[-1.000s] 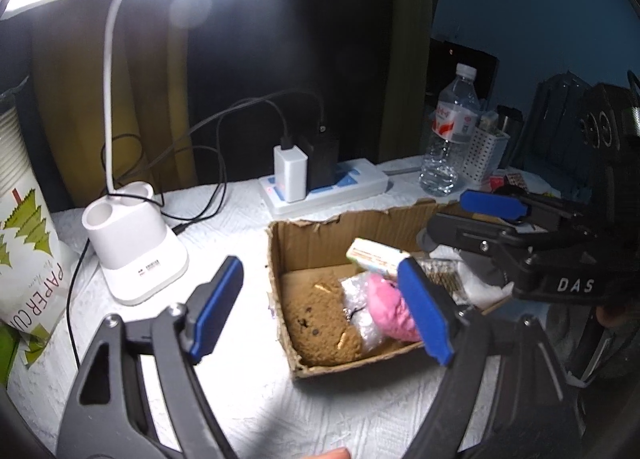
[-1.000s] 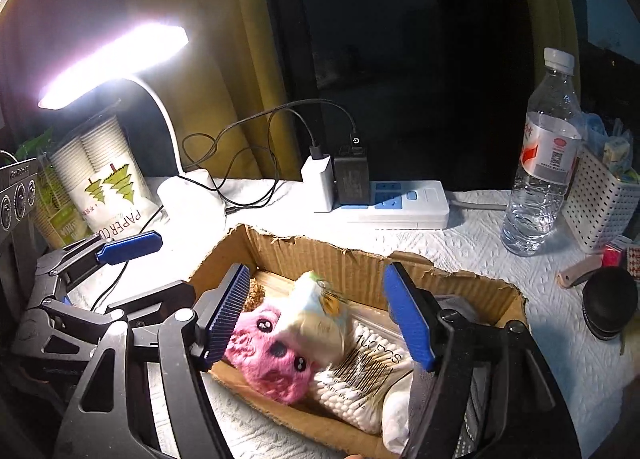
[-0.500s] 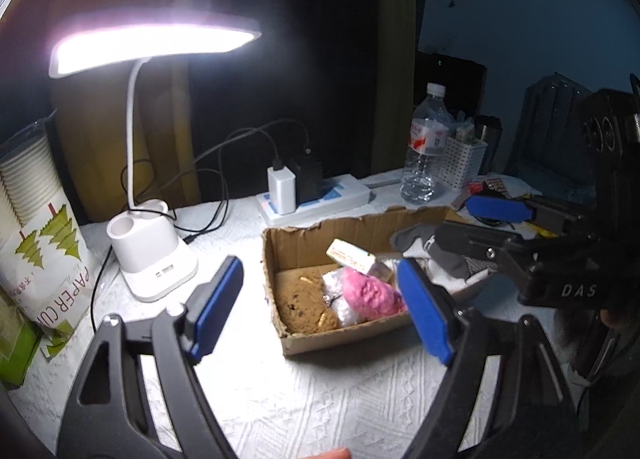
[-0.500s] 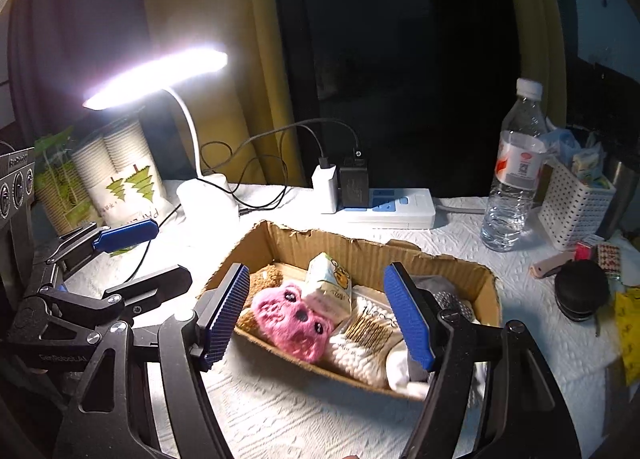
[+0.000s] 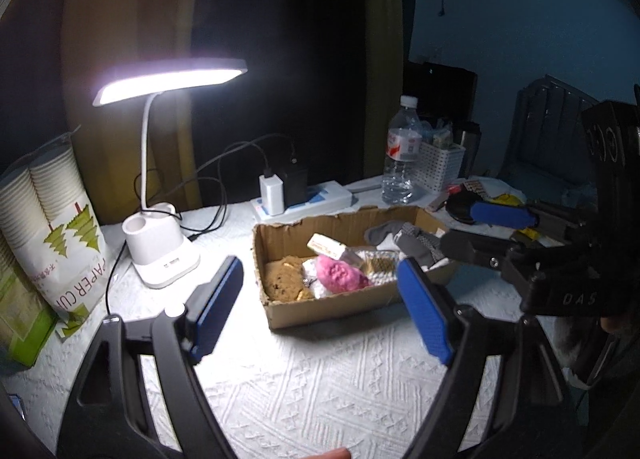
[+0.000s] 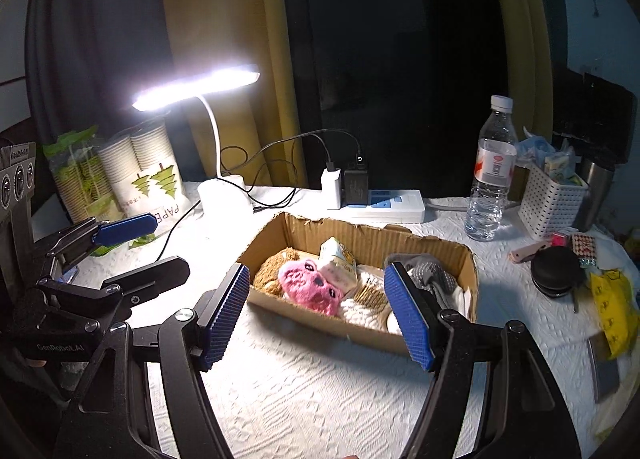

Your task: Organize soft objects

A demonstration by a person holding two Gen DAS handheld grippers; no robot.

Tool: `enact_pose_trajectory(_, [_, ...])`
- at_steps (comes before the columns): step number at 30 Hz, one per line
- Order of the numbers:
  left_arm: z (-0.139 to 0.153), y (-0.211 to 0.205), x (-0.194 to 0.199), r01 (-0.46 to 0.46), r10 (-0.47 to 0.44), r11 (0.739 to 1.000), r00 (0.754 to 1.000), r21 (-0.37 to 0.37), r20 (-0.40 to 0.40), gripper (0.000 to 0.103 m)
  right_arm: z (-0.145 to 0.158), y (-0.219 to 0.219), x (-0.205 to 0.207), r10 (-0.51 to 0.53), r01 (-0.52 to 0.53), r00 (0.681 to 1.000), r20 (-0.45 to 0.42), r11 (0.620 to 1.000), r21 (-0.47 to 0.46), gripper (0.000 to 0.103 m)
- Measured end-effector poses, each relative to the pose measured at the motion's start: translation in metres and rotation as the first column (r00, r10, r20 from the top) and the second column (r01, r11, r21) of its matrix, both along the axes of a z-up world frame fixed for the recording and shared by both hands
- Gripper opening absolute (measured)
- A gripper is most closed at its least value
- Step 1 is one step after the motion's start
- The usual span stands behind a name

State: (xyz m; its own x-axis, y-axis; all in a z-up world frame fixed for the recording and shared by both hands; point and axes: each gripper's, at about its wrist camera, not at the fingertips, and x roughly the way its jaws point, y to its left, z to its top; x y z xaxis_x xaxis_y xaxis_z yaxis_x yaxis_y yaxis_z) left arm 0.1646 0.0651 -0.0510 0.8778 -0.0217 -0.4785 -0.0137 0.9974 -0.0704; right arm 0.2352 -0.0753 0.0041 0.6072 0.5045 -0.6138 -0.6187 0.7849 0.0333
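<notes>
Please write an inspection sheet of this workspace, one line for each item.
Surface: white textured cloth, lamp-lit.
Job's things: cardboard box holds pink plush, brown plush, grey socks, cotton swabs.
Clutter: water bottle, white basket, paper cups.
Tongs: left tongs and right tongs open, empty.
Cables: black cords to power strip.
Surroundings: yellow curtain, dark.

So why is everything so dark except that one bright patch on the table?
In both views the desk lamp is the only strong light: its head is blown out to white. In the left wrist view glare washes out the tablecloth beside the cardboard box. In the right wrist view the edges curve, fisheye-style.
</notes>
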Motion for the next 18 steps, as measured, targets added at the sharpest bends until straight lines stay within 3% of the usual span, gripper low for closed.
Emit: enact_pose_trajectory(18, [0.030,-0.039,-0.061,0.009,-0.009,1.000,0.997,0.005,0.078,0.084,0.032,-0.041,-0.062,-0.025,0.023,0.997,0.073,0.999,0.028,0.073])
